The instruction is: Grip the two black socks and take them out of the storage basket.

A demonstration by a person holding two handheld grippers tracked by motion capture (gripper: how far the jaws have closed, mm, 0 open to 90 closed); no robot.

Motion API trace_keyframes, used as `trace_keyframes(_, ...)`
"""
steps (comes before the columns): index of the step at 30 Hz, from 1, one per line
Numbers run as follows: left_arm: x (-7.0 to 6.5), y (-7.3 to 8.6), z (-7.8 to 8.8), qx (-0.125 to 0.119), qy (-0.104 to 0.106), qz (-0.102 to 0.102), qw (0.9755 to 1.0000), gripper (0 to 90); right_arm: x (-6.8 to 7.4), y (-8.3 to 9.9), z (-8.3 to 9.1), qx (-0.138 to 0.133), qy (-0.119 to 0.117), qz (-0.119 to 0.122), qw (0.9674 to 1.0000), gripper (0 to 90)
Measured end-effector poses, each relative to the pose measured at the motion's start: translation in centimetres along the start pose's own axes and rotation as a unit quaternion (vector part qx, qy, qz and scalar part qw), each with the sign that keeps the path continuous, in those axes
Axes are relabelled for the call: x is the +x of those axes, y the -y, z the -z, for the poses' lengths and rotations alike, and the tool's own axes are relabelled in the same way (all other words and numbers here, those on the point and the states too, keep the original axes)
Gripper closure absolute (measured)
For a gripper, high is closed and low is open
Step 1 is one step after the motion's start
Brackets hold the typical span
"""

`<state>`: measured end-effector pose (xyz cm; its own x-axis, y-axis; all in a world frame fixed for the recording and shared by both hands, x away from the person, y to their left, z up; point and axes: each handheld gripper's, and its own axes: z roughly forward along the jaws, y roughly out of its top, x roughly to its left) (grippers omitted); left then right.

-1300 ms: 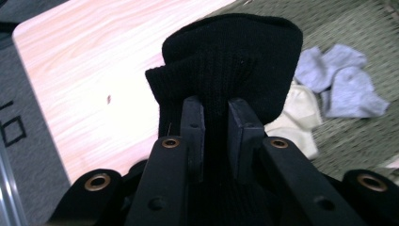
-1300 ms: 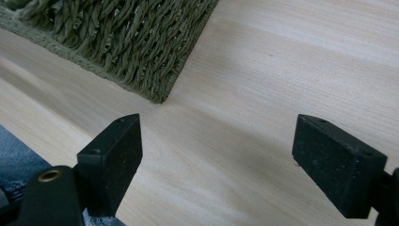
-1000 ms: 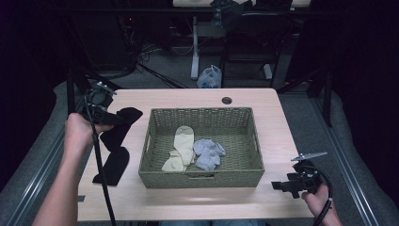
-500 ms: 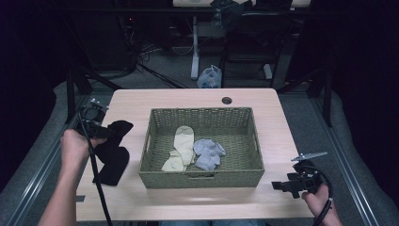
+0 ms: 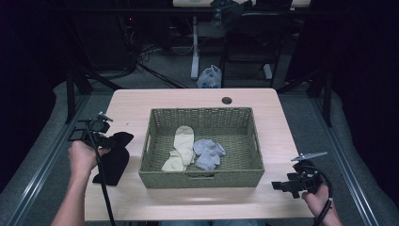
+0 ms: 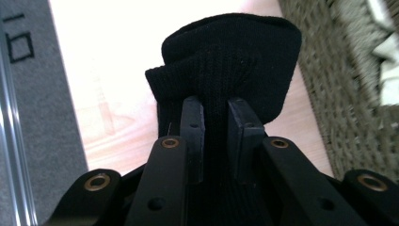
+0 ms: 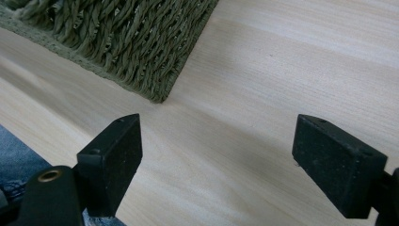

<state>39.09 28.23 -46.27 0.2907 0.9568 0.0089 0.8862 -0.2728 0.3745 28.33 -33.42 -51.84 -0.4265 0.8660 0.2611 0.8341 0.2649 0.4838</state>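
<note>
Pale wooden table [image 5: 141, 101], woven basket [image 5: 202, 176], dim room with grey floor [image 5: 155, 77].

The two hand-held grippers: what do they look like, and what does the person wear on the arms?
Both are black. The left gripper has two flat rectangular black pads on arms fixed with brass-coloured rivets, and a thin black cable trails from it. The right gripper has blocky black pads, a looping black cable and a grey three-cornered plate on top. The forearms are bare, without sleeves.
</note>
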Motion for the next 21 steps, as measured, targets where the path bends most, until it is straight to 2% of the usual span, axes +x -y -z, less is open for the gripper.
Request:
trace_keyframes(10, 0.1, 0.9, -3.4, 0.030, 0.004, 0.011, 0.9995, 78.8, 0.0, 0.0, 0.0, 0.000, 0.000, -0.001, 1.0000, 16.3)
trace_keyframes(21, 0.1, 1.3, -5.3, 0.047, 0.008, 0.021, 0.9987, 78.7, 0.0, 0.0, 0.0, 0.000, 0.000, -0.002, 1.0000, 16.3)
